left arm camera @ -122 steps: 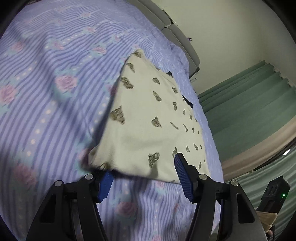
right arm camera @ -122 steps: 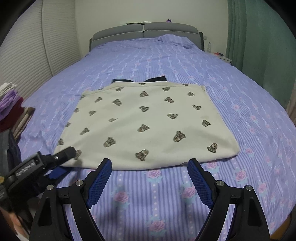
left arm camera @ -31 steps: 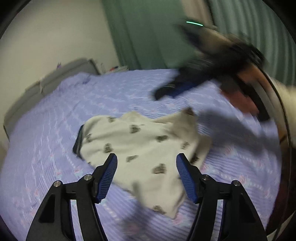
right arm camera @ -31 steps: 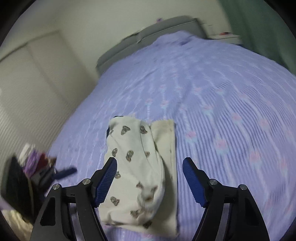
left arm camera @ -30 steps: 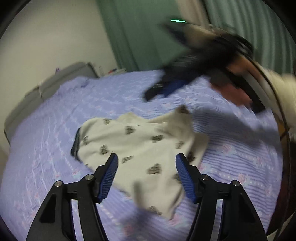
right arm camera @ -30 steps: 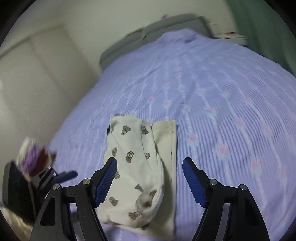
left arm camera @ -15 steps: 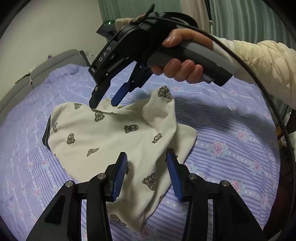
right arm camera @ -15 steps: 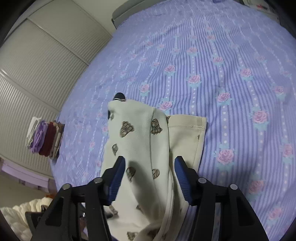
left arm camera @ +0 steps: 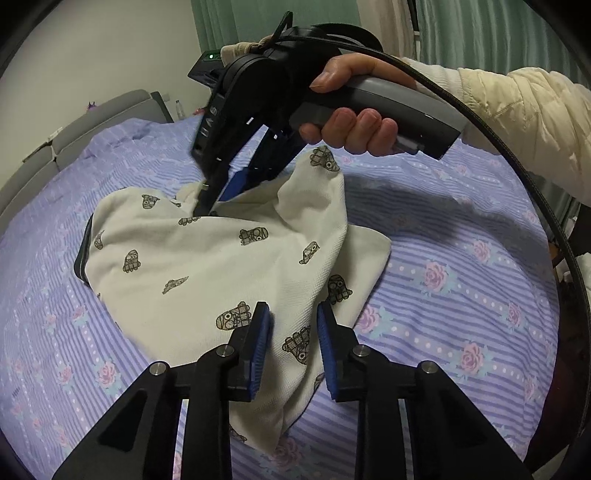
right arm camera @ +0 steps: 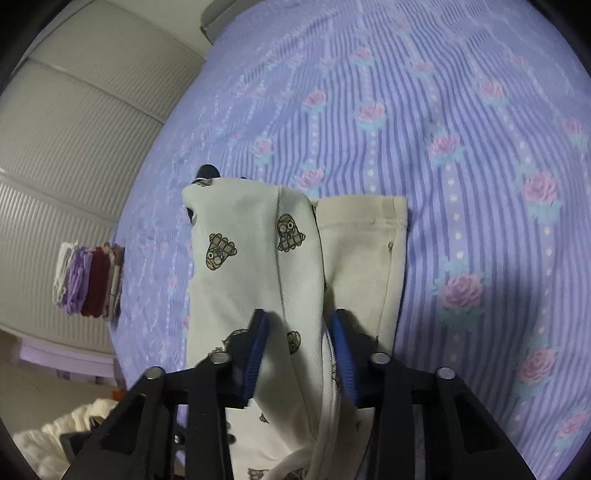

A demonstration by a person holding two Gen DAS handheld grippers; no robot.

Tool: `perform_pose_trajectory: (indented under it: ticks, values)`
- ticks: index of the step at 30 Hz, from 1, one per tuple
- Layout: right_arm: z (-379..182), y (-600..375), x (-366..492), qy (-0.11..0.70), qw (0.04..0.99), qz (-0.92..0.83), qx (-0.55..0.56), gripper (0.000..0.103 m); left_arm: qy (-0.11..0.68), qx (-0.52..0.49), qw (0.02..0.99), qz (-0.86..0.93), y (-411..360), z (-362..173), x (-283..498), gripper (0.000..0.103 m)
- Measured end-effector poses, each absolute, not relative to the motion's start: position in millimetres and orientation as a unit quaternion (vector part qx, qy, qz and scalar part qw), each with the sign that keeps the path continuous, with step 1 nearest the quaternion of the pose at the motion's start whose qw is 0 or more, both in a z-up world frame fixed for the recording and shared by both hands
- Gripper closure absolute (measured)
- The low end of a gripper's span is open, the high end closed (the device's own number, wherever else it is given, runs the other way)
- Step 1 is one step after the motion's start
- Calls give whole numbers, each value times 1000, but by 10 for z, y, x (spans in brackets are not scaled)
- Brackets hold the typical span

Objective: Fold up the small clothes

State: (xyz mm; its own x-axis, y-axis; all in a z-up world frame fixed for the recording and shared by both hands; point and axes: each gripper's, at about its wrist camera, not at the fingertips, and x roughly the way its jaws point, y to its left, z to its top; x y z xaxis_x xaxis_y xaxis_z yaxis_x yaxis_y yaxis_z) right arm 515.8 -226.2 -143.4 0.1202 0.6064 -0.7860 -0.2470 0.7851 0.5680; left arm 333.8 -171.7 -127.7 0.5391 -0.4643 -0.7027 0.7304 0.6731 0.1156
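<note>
A cream garment (left arm camera: 207, 266) with small brown prints lies bunched on the purple striped bedspread. My left gripper (left arm camera: 293, 317) is shut on a fold of it near its front edge. My right gripper (right arm camera: 299, 325) is shut on another fold and lifts it off the bed; the garment (right arm camera: 255, 240) hangs from its blue pads. In the left wrist view the right gripper (left arm camera: 218, 192) shows from outside, held by a hand at the garment's far side. A dark collar edge (left arm camera: 82, 251) peeks out at the left.
The bedspread (left arm camera: 461, 295) has rose patterns and spreads all around. A grey headboard (left arm camera: 74, 125) stands at the far end. A stack of folded clothes (right arm camera: 88, 284) sits beside the bed by the white wardrobe. Green curtains (left arm camera: 258, 33) hang behind.
Both grippers have closed from open onto folds of the garment. The right gripper has lifted its side of the cloth up and over toward the left.
</note>
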Motion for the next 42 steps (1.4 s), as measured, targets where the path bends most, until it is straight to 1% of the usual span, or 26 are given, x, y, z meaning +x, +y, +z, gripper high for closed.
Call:
perform_pose_trajectory:
  ticks: [1,2,5,8,12,18,22,23,24,25,26,27,29,30,31,32,35,38,42]
  values:
    - [-1454,-2245,5143,597,731,292,152,92,330,203,853,-350,-1707,-1280,3346,85]
    - [-1441,-2240,5126,595,732,297,151,93,331,206,852,-350,-1696,-1283,3352,93]
    - [-1293,-2282,5032,568,748,307,154,95,334,201,850,-354,-1636,-1258,3379,98]
    - [-1063,-2401,4898,527,772,310,176,95,338,186,849,-363,-1548,-1176,3379,98]
    - [-964,-2603,4790,507,782,301,203,95,341,185,843,-372,-1479,-1101,3358,98]
    - [-1353,-2725,4791,538,772,262,214,95,353,215,835,-364,-1551,-1213,3296,98]
    - [-1473,-2774,4775,543,772,251,216,95,358,220,833,-359,-1584,-1268,3297,98]
    - [-1483,-2792,4771,542,773,247,218,94,361,221,831,-361,-1590,-1282,3294,98]
    - [-1476,-2802,4763,541,776,243,217,87,364,219,830,-362,-1583,-1306,3277,97]
    - [-1444,-2817,4735,539,781,234,211,81,367,216,830,-360,-1579,-1316,3273,95]
    - [-1396,-2836,4687,536,790,218,201,71,369,216,830,-358,-1574,-1323,3270,88]
    - [-1347,-2877,4625,531,802,201,185,65,373,215,828,-360,-1566,-1322,3256,85]
    - [-1178,-2891,4416,506,829,181,159,63,366,208,831,-364,-1516,-1268,3129,70]
    - [-1095,-2896,4284,494,839,172,149,59,361,203,835,-363,-1465,-1241,3054,67]
    - [-1011,-2910,4120,477,849,172,148,55,357,198,839,-359,-1429,-1198,3022,61]
    - [-962,-2925,3997,467,856,164,148,50,351,185,848,-350,-1350,-1147,2963,57]
    - [-903,-2908,3632,450,872,134,139,50,345,169,869,-314,-1230,-1090,2873,56]
    - [-978,-2950,3408,446,869,135,167,50,331,167,888,-271,-1130,-1122,2840,56]
    - [-1146,-2947,3312,459,860,121,186,50,325,185,890,-262,-1151,-1237,2818,62]
